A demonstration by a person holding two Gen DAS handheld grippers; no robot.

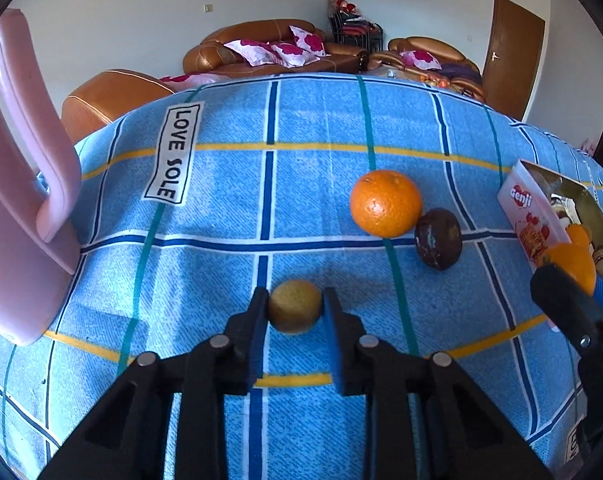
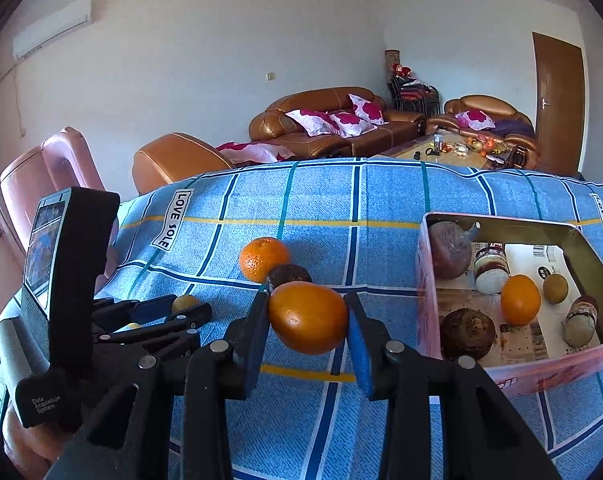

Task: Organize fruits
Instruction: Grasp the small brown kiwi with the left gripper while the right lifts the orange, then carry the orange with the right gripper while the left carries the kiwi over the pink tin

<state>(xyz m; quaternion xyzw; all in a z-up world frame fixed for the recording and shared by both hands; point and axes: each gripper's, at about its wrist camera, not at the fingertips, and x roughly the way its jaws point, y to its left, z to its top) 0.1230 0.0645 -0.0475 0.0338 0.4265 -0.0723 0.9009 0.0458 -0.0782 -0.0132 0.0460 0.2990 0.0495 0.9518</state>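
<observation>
My left gripper (image 1: 295,306) is shut on a small yellow-brown fruit (image 1: 295,306) low over the blue checked cloth (image 1: 221,200). My right gripper (image 2: 307,316) is shut on an orange (image 2: 307,318) and holds it above the cloth, left of the pink open box (image 2: 425,288). On the cloth lie another orange (image 1: 385,203) and a dark brown round fruit (image 1: 438,239), touching each other. The box holds an orange (image 2: 519,300), a small yellowish fruit (image 2: 555,288), dark fruits and jars. The left gripper shows in the right wrist view (image 2: 169,312).
A pink plastic chair (image 1: 17,200) stands at the table's left edge. Brown sofas (image 2: 333,120) and a coffee table with clutter (image 2: 453,148) stand beyond the far edge. A brown door (image 2: 559,104) is at the right.
</observation>
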